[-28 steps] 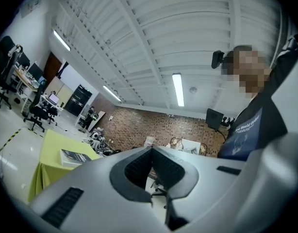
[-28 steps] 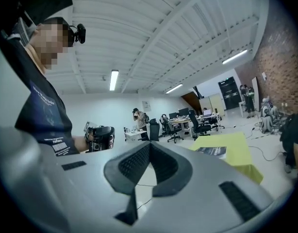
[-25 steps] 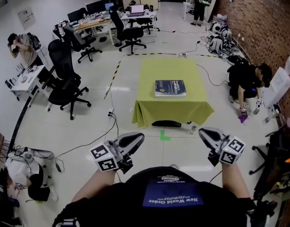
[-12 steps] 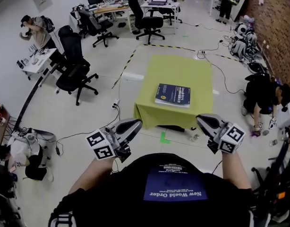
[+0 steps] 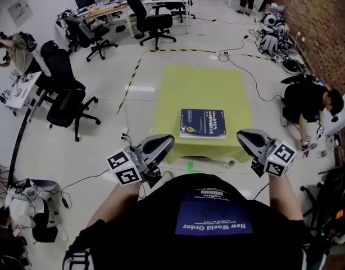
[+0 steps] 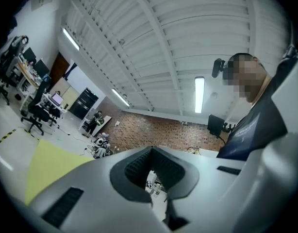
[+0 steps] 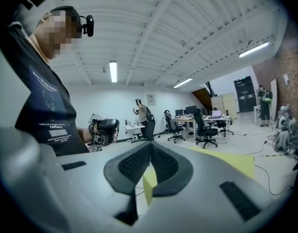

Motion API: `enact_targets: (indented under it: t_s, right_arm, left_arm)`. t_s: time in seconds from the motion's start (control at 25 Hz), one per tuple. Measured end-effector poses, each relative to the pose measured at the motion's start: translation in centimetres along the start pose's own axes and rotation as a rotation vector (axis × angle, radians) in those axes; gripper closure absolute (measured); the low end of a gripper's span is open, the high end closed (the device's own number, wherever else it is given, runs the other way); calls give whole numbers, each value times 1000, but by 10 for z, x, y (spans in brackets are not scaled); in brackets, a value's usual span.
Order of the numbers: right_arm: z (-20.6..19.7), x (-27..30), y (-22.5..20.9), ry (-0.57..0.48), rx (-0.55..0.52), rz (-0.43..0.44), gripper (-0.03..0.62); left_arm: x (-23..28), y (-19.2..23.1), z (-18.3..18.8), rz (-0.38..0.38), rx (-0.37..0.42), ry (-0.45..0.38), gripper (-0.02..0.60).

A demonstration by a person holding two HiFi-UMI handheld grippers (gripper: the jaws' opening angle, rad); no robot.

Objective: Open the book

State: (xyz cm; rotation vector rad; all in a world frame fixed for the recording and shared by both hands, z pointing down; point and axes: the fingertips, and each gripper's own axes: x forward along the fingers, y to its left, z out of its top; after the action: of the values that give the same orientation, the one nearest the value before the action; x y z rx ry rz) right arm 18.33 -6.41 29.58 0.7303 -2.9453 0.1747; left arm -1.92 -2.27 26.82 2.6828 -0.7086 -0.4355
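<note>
Item one: we read "New World Order" printed on the blue panel of the person's black shirt [image 5: 212,218], and "FANTASTIC" beside its barcode [image 7: 58,133]. Item two: the book [image 5: 203,122] bears white cover lettering, which we find too small to read.

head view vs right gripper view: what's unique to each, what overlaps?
Head view only: the closed dark blue book, lying flat on the table.
Right gripper view only: the ceiling light strips and the wearer's head camera.
Both: the yellow-green tablecloth, the black office chairs by the desks, and the right tongs, shut with nothing in them.
</note>
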Motion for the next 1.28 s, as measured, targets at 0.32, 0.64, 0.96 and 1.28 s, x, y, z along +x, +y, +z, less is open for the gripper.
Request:
enact_targets:
  t_s: [0.32, 0.64, 0.96, 1.28]
  right_arm:
    - [1, 93, -48, 52, 96, -83, 549]
    - [-74, 144, -97, 402, -34, -51, 499]
    - [-189, 152, -123, 701, -205, 278, 465]
    - [-268, 158, -135, 807, -403, 413, 401]
  left_arm:
    - [16, 120, 48, -155, 19, 115, 575]
    - [67, 189, 31, -192, -45, 179, 575]
    - [104, 208, -13, 13, -127, 219, 575]
    - [115, 245, -84, 97, -227, 279, 575]
